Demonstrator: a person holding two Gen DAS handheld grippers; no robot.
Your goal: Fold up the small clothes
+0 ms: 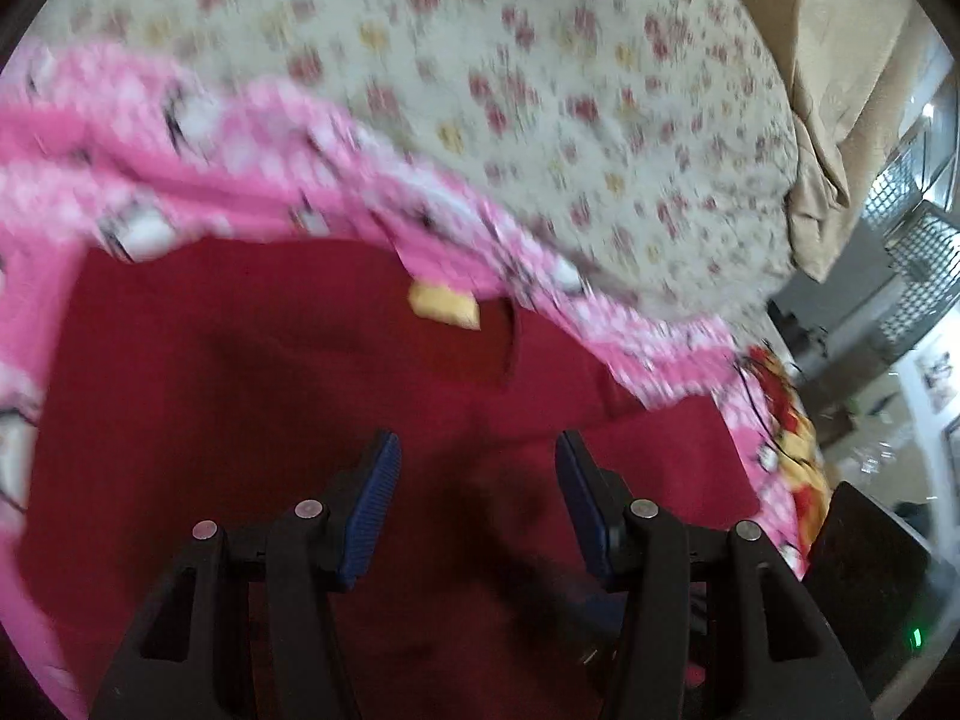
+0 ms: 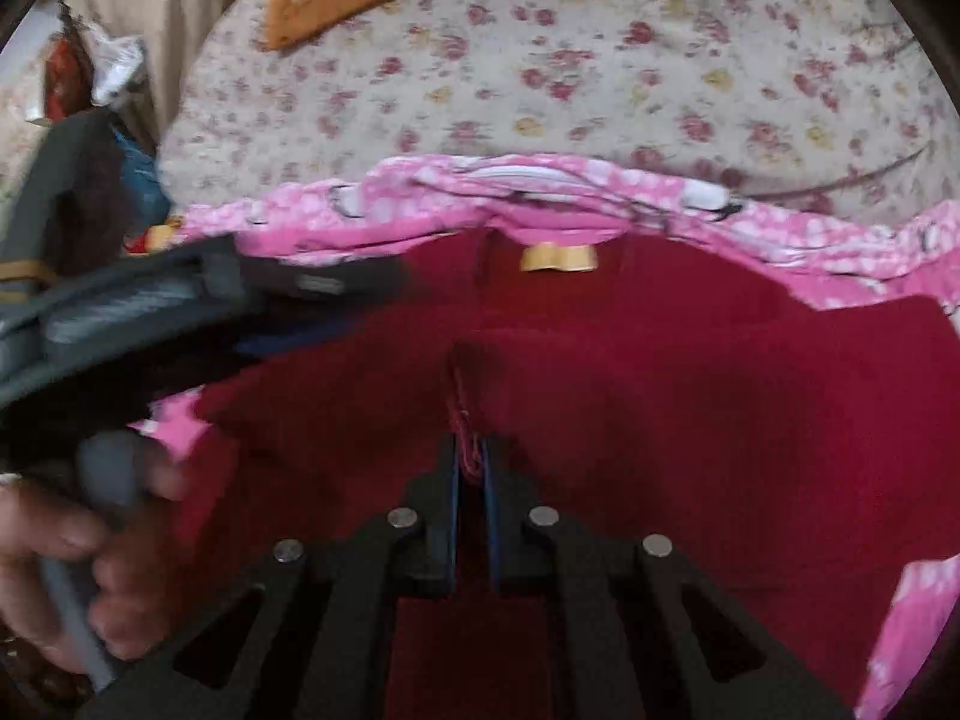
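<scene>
Now R gripper (image 2: 471, 468) pinches one red garment (image 2: 660, 390); L gripper (image 1: 477, 480) gapes, empty.

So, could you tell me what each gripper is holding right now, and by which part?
The right gripper is shut on a pinched fold of the dark red garment. The left gripper stands open above it, holding nothing.

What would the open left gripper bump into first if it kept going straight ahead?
Probably the dark red garment right below and ahead of the left gripper; nothing sits between its open jaws. Depth is hard to judge in the blur.
</scene>
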